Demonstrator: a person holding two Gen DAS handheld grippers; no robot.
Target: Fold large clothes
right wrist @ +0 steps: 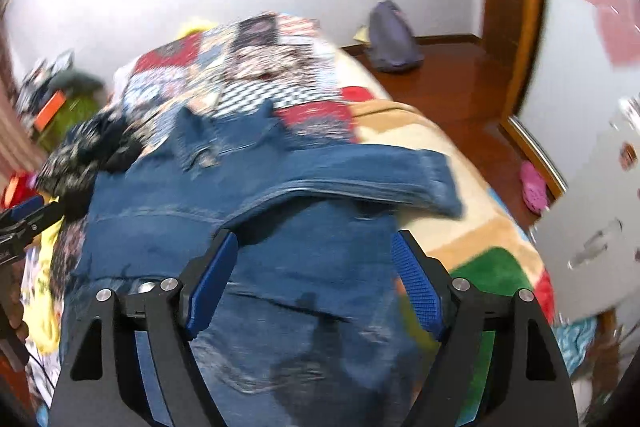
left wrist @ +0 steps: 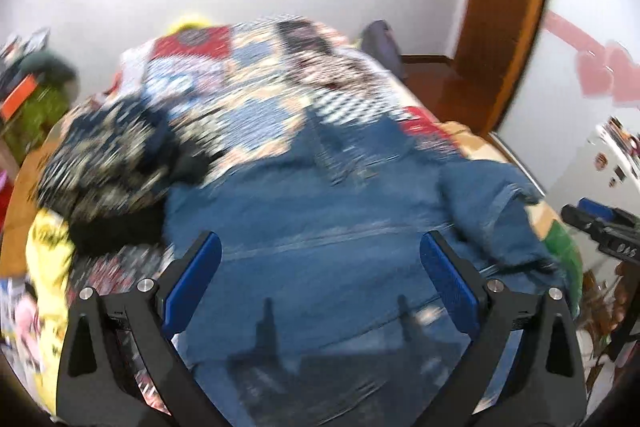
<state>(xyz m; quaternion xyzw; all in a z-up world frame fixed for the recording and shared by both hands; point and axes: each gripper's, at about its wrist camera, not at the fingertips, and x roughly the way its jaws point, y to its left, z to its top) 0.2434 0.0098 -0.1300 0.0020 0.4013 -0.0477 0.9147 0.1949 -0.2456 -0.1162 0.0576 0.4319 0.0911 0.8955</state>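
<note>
Both grippers' fingers [left wrist: 448,283] apart above jeans [right wrist: 280,227] on patchwork blanket [left wrist: 256,87]; dark patterned garment [left wrist: 108,155] beside.

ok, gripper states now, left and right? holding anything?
Left gripper: open, nothing held; the jeans lie below its fingers.
Right gripper: open, nothing held, above the same jeans.

both wrist views look steeply down, close above the same jeans [left wrist: 320,227] on the bed.
</note>
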